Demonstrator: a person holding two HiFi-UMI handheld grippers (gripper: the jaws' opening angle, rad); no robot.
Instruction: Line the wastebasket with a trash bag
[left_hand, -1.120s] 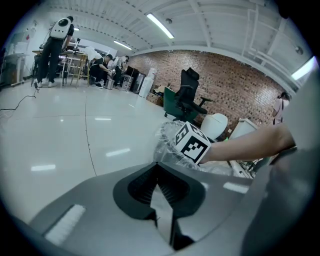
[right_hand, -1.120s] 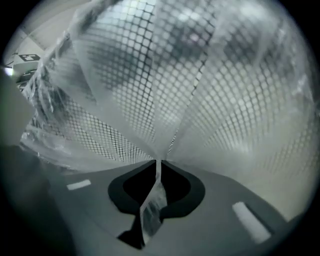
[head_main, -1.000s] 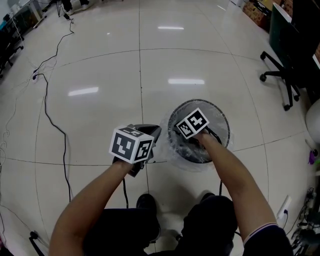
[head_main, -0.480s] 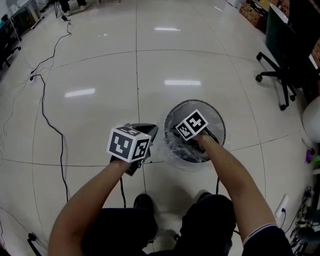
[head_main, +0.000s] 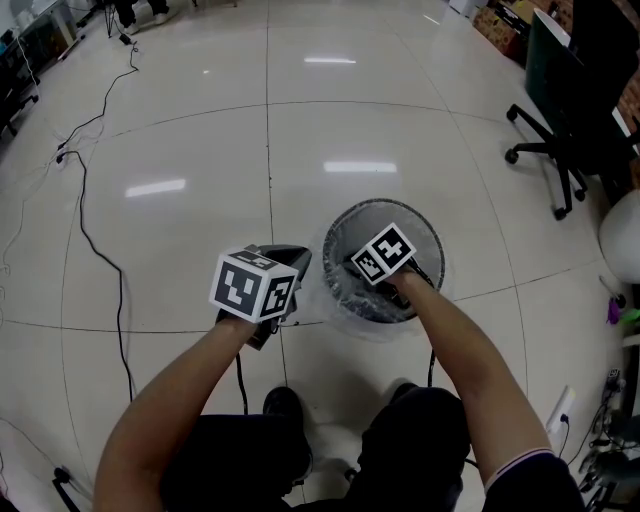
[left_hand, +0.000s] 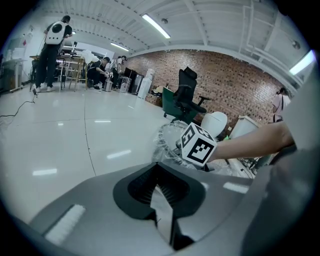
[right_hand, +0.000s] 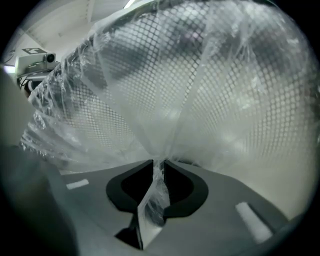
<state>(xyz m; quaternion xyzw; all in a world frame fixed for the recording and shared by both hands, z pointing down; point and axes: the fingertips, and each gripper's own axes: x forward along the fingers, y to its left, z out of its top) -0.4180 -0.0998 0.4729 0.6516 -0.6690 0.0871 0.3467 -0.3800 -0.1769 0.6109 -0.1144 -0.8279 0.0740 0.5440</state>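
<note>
A round black mesh wastebasket (head_main: 432, 243) stands on the floor, with a clear trash bag (head_main: 340, 298) inside it and its film spilling over the rim. My right gripper (right_hand: 159, 162) reaches down inside the basket and is shut on a gathered fold of the trash bag (right_hand: 200, 100); the mesh wall shows through the film. In the head view only its marker cube (head_main: 383, 252) shows, and the fingertips are hidden beneath it. My left gripper (head_main: 288, 263) hovers just left of the basket, shut and holding nothing. In the left gripper view, the bagged basket (left_hand: 166, 144) lies ahead.
A black office chair (head_main: 560, 130) stands at the far right. A dark cable (head_main: 90, 225) snakes across the tiles on the left. The person's shoes (head_main: 288, 408) are just behind the basket. Several people stand far off by tables (left_hand: 55, 50).
Both grippers keep their places at the basket. Only the head view has drifted slightly, so the basket sits a little further left in the frame.
</note>
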